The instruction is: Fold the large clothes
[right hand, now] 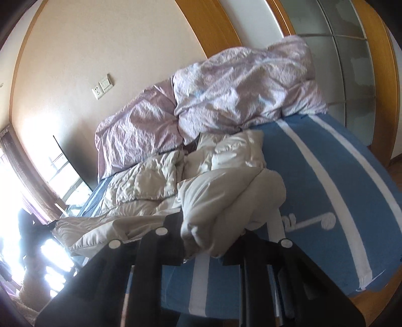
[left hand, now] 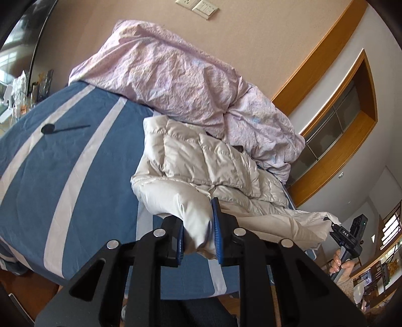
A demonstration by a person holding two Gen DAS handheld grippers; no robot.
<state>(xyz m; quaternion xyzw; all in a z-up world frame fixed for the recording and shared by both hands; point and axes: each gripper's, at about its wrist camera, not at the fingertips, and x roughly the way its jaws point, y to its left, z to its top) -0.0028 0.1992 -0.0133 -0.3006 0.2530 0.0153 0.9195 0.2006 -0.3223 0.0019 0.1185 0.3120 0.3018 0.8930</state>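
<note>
Left-wrist view, left side: bed sheet (left hand: 62, 163), blue with pale stripes, covers the mattress and fills the left half of the frame; a small dark round object with a thin stem (left hand: 49, 129) lies on it at centre left.
Left-wrist view, upper centre: pink quilt (left hand: 176, 75), crumpled, heaped against the beige wall; wall switches (left hand: 204, 7) at the top edge.
Left-wrist view, centre: down jacket (left hand: 201, 161), off-white and quilted, lies on the sheet just below the quilt, its lower edge lifted toward the camera.
Left-wrist view, lower centre: left gripper (left hand: 198, 239) clenched on a bunched fold of the jacket; blue pads press the fabric from both sides.
Left-wrist view, lower right: right gripper (left hand: 334, 230) pinches the far corner of the same hem; a hand (left hand: 339, 266) grasps its handle.
Right-wrist view, far left: bright window glare; detail there cannot be told.
Right-wrist view, centre: jacket (right hand: 201, 176) rumpled, quilt (right hand: 226, 95) behind it, touching.
Right-wrist view, lower centre: right gripper (right hand: 216, 241) clenched on a thick roll of jacket fabric that fills the gap between its fingers.
Right-wrist view, right side: sheet (right hand: 339, 188) with a white printed mark.
</note>
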